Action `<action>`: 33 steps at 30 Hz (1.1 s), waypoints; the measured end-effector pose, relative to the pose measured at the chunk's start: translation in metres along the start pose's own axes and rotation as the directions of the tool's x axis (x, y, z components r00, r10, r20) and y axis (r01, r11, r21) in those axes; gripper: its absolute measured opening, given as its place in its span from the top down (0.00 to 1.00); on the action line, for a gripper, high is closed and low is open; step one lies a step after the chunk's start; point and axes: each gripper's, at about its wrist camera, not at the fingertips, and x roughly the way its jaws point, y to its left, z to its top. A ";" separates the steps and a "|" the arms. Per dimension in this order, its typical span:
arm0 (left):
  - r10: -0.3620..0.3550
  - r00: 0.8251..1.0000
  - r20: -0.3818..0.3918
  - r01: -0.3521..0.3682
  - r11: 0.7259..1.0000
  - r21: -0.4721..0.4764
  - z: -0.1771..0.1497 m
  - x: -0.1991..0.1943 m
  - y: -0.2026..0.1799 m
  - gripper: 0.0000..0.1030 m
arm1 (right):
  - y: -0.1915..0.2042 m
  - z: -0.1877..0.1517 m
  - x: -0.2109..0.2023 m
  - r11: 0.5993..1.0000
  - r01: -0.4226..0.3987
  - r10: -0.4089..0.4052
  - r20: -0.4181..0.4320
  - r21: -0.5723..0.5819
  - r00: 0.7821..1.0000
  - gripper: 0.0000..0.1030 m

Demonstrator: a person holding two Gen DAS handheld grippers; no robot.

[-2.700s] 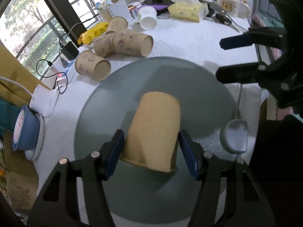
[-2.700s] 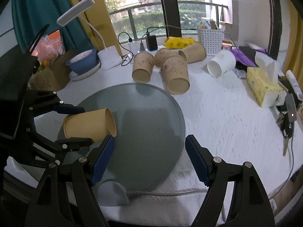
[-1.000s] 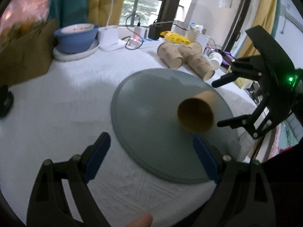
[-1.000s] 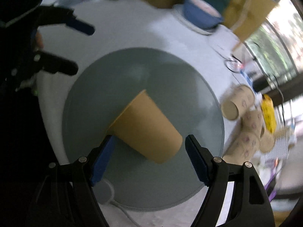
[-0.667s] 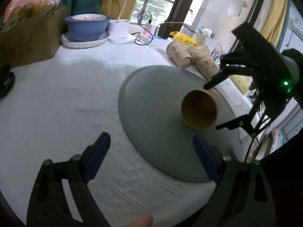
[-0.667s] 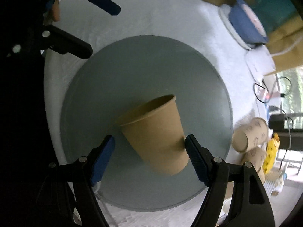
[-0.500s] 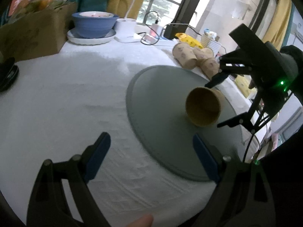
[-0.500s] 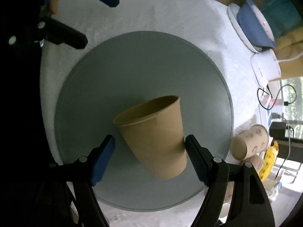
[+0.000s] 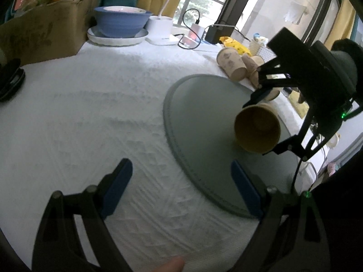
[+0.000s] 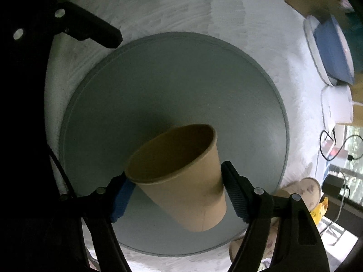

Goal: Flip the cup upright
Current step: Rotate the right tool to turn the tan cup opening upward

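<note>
A plain brown paper cup [image 10: 186,181] is gripped between my right gripper's [image 10: 174,188] two fingers, tilted with its open mouth up and to the left, over the round grey mat [image 10: 158,79]. In the left wrist view the cup [image 9: 257,129] shows its open mouth toward the camera, held by the right gripper [image 9: 267,122] above the mat [image 9: 204,122]. My left gripper [image 9: 181,185] is open and empty, low over the white tablecloth at the mat's near edge.
Several printed paper cups [image 9: 231,65] lie on their sides beyond the mat. A blue bowl on a white plate [image 9: 120,22], a cardboard box [image 9: 40,34], a white lamp base [image 9: 161,25] and chargers with cables [image 9: 197,31] stand at the table's far side.
The left gripper let go of the cup and drew back, open. The right gripper closed on the cup and turned it, so its mouth now points more upward.
</note>
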 end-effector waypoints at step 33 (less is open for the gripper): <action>0.034 0.999 0.036 -0.038 0.993 0.111 0.047 -0.011 -0.041 0.13 | -0.016 -0.057 -0.057 0.829 -0.105 -0.197 0.462 0.549 0.865 0.30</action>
